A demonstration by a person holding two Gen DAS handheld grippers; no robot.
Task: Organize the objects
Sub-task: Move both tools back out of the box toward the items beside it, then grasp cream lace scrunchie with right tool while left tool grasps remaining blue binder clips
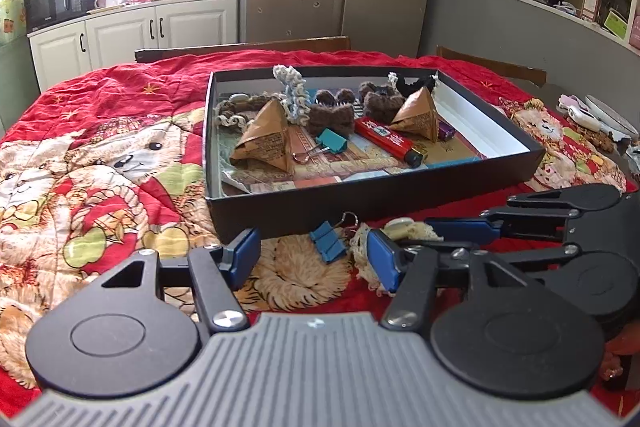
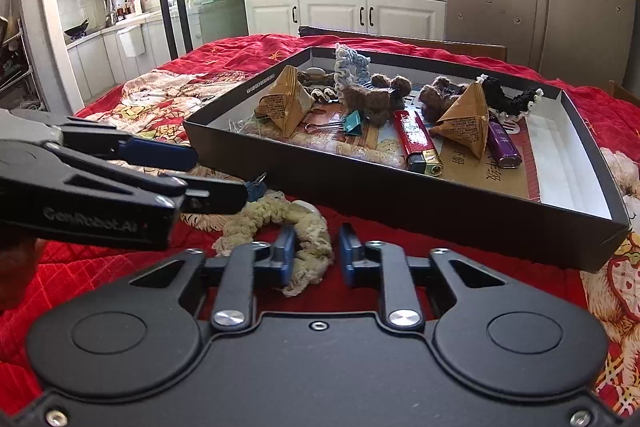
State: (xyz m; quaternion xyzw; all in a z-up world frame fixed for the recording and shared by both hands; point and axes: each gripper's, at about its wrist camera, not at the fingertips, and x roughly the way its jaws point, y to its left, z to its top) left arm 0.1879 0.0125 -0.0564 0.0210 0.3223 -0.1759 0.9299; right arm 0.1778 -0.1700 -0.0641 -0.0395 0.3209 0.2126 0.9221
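A black shallow box [image 1: 360,205] [image 2: 400,203] on the red quilt holds two brown paper pyramids [image 1: 266,141], crocheted scrunchies, a teal binder clip [image 1: 332,141], a red lighter [image 1: 388,141] [image 2: 416,141] and a purple lighter [image 2: 504,147]. In front of it lie a blue binder clip [image 1: 328,241] and a cream crocheted scrunchie [image 2: 280,223] [image 1: 404,229]. My left gripper [image 1: 314,259] is open, its fingers either side of the blue clip. My right gripper [image 2: 314,255] is open around the scrunchie's near edge.
The red bear-print quilt [image 1: 100,167] covers the table. Small items and a dish [image 1: 600,123] lie at the right edge. Wooden chair backs [image 1: 240,49] stand behind. Kitchen cabinets [image 2: 340,15] and a fridge stand farther back.
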